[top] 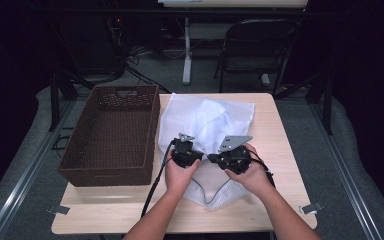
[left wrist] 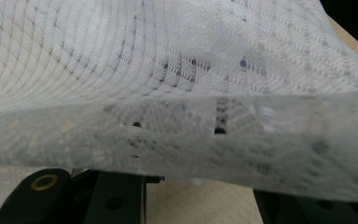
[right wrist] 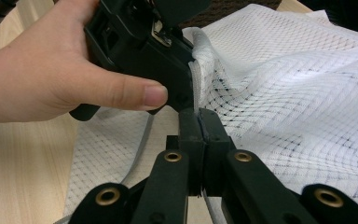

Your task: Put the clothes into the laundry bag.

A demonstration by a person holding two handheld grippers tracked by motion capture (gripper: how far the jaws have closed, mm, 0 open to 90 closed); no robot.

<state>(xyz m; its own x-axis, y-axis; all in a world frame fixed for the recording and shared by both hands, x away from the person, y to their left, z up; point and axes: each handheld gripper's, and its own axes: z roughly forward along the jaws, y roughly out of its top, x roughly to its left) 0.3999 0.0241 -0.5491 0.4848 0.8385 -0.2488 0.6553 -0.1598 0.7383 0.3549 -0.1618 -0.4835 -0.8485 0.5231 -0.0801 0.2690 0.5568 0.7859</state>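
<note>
Dark room, light falling on a pale wooden table [top: 280, 150]. Grey floor [top: 180, 75] behind it; folding chair [top: 255, 47], white desk leg [top: 186, 50] and cables [top: 135, 67] standing beyond.

So the right gripper [right wrist: 199, 122] has its two black jaws pressed tight together on the edge of a white mesh bag [right wrist: 279, 88], which is spread over the wooden table [right wrist: 23, 158]. Just beyond it, the left hand [right wrist: 42, 74] holds the other gripper [right wrist: 140, 42] right against that same bunched-up edge.
</note>
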